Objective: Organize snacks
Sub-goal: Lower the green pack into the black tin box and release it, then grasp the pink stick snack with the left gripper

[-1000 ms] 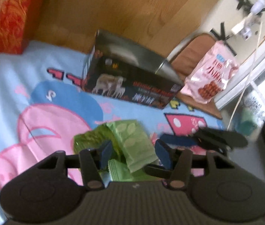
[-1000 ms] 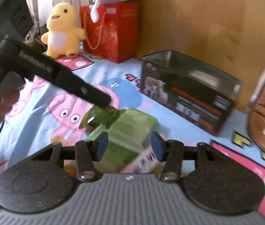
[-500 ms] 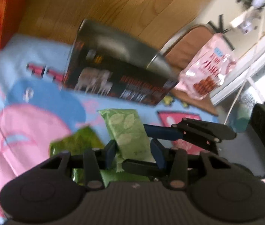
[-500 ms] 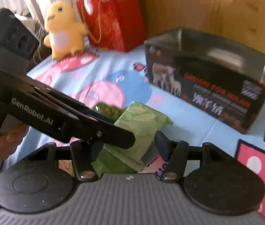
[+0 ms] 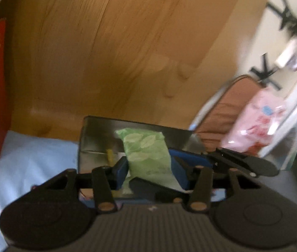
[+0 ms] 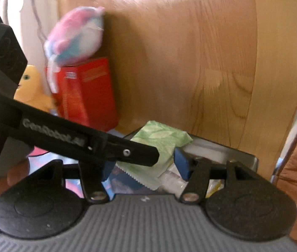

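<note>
A light green leaf-print snack packet (image 5: 148, 155) is held between the blue pads of my left gripper (image 5: 150, 170), lifted over the open dark box (image 5: 98, 134) with a silver lining. My right gripper (image 6: 144, 166) is beside it, its pads on either side of the same packet (image 6: 158, 145); I cannot tell whether they press it. The left gripper's finger (image 6: 98, 142) crosses the right wrist view. Other packets (image 6: 171, 180) lie in the box (image 6: 238, 155).
A wooden headboard (image 5: 117, 52) stands behind the box. A red gift bag (image 6: 85, 92), a yellow plush (image 6: 33, 90) and a pink-blue plush (image 6: 77, 35) are at the left. A brown chair with a pink snack bag (image 5: 259, 117) is at the right.
The left gripper closed on the green packet and lifted it from the blanket to over the box. Both grippers moved forward toward the box.
</note>
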Available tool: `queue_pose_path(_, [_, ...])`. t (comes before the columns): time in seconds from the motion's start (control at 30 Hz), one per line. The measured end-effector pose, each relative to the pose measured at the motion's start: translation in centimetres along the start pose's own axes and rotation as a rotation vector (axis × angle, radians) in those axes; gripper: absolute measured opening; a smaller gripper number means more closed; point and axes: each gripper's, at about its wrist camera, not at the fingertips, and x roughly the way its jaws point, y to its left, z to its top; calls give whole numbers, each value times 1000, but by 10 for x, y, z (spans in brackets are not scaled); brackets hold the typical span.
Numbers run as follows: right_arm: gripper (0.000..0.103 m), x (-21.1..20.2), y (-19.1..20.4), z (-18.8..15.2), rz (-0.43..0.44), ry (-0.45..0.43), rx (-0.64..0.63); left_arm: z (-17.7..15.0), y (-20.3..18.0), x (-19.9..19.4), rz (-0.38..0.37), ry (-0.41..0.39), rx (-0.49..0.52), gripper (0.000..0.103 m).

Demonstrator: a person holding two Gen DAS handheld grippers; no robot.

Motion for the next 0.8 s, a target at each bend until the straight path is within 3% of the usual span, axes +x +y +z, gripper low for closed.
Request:
queue_pose_path(0.03, [65, 10, -4, 1, 9, 19, 17, -1, 1, 4, 33, 1, 13, 60])
queue_pose_path(0.13, [73, 26, -9, -3, 11, 61, 57, -4, 0, 2, 79, -21, 36, 68])
queue_pose_path(0.23, [73, 17, -6, -7, -14, 42, 53, -11, 0, -20, 59, -58, 36, 68])
queue_pose_path(0.4, [73, -33, 0, -20, -18, -7, 51, -37, 5, -67, -13, -93, 14, 68])
queue_pose_path(0.6, [73, -105, 26, -80, 19, 24, 57, -93, 2, -85, -94, 3, -11, 67])
queue_pose_path(0.8, [72, -131, 63, -129, 0, 85, 66, -116, -21, -64, -135, 109, 9, 65])
